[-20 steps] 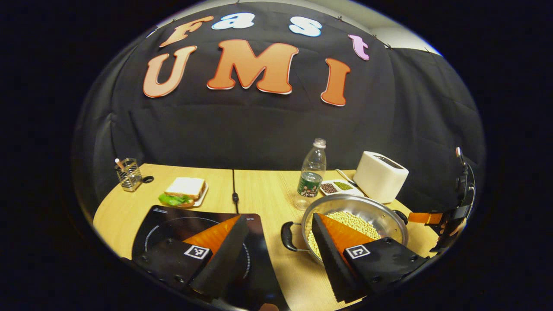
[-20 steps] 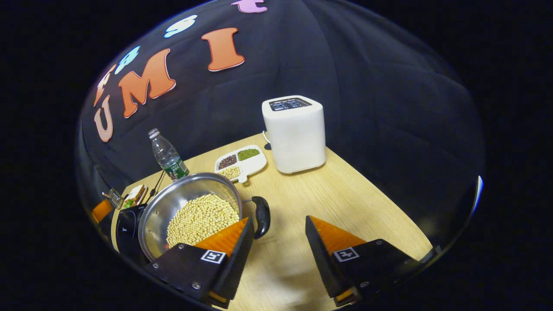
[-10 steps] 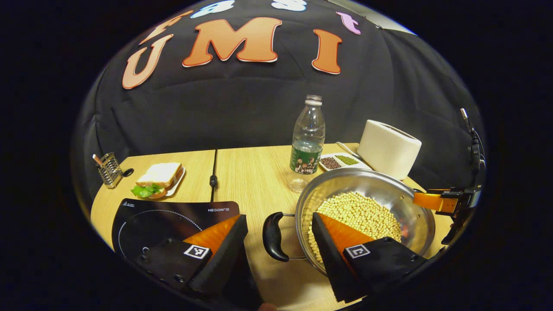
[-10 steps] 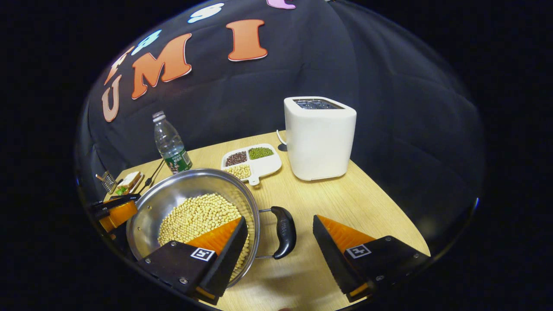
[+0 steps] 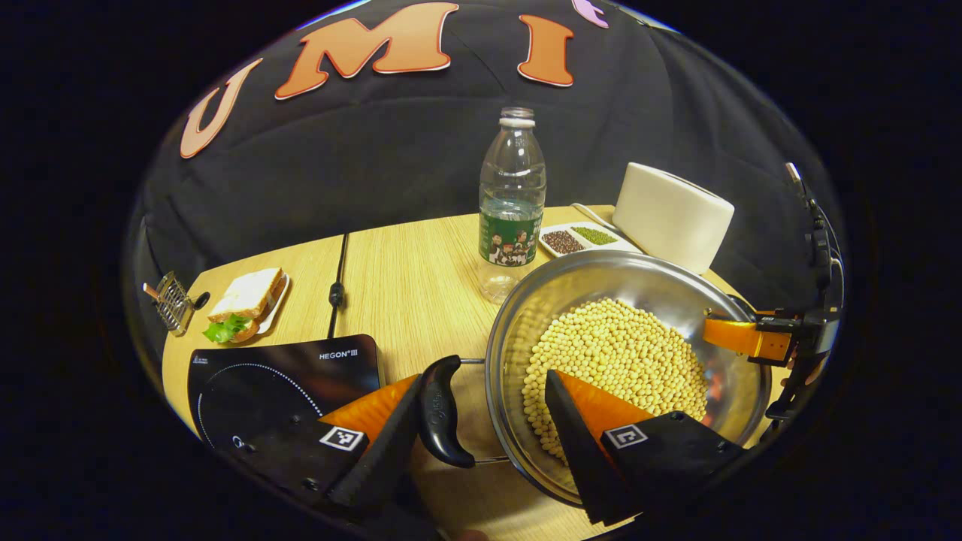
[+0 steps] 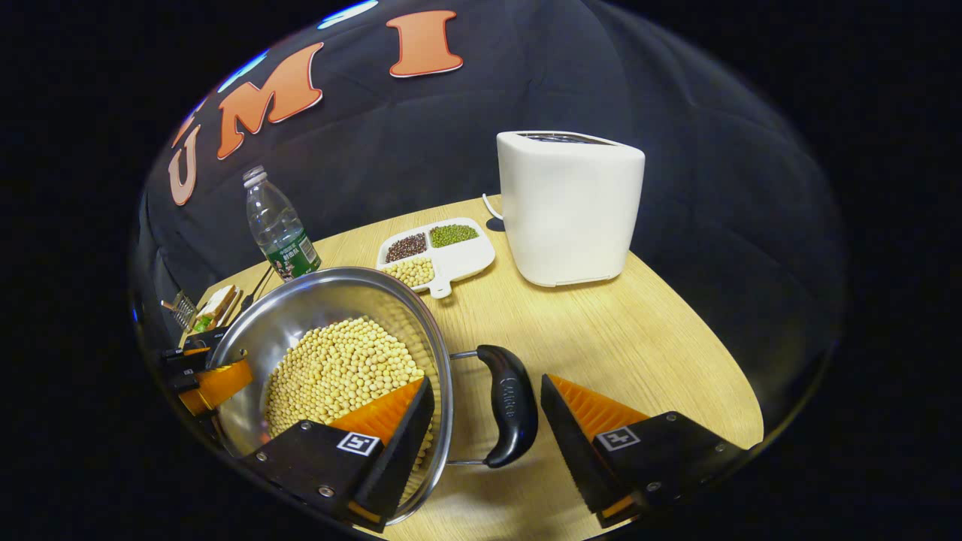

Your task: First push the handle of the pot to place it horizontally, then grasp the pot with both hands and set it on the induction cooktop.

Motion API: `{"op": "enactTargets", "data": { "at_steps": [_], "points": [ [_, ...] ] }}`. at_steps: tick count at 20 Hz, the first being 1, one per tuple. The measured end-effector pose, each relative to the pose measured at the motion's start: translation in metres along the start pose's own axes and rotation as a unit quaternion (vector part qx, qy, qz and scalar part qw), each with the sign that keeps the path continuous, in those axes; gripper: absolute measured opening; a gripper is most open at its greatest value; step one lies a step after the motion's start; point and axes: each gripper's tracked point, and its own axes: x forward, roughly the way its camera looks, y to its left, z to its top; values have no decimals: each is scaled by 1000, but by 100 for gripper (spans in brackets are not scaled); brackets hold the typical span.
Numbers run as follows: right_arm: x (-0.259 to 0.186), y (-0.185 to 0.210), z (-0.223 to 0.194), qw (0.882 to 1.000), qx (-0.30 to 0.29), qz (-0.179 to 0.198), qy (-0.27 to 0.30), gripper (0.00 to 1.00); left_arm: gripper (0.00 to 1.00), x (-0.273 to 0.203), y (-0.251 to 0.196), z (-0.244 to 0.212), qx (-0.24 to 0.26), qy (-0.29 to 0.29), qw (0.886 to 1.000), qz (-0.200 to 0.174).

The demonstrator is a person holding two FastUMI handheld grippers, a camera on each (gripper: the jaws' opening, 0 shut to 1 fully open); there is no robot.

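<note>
Pot [image 5: 627, 353] of soybeans rests on the counter [image 5: 421, 270] beside the induction cooktop [image 5: 278, 379]. Left tongs [image 5: 481, 413] gape wide, straddling the pot's black handle [image 5: 440, 412]. Right tongs [image 6: 485, 417] likewise gape wide around the opposite handle [image 6: 509, 404], gripping nothing.

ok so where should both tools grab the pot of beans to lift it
By its two black loop handles, one per tool: the left handle already sits between the left tool fingers, the right handle between the right tool. The pot rim is smooth, and both handles jut sideways.
</note>
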Motion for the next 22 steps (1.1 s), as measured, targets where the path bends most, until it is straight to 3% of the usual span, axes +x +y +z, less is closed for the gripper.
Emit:
{"op": "enactTargets", "data": {
  "at_steps": [2,3,5,6,9,13,15,16,17,18,20,21,22],
  "points": [
    [4,0,-4,1000,-5,-2,13,77,100,4,7,-2,12,11,1000,14],
    [2,2,-2,1000,4,0,15,67,94,7,15,-5,18,22,999,30],
    [3,4,-3,999,27,14,26,62,72,9,14,-5,0,29,999,30],
    [2,4,-3,999,37,16,29,60,72,7,13,-5,1,44,998,33],
    [-1,3,-6,998,46,11,31,51,61,4,10,-11,-8,59,998,33],
    [-20,10,-6,998,49,11,31,49,58,-15,11,-12,-17,63,997,28],
    [-35,16,4,998,54,15,16,48,61,-27,17,0,-15,44,998,30],
    [-42,21,10,998,53,19,10,48,58,-36,21,7,-13,33,999,33],
    [-52,26,15,998,53,21,4,48,64,-46,24,14,-10,26,999,35],
    [-60,31,20,998,52,23,-2,48,64,-56,28,20,-11,20,999,36],
    [-79,45,29,998,47,28,-11,48,57,-78,37,25,-16,15,999,37],
    [-88,53,32,999,42,31,-13,48,64,-88,45,27,-18,14,999,38],
    [-97,59,35,999,38,34,-16,48,58,-97,50,28,-21,11,999,41]
  ]
}}
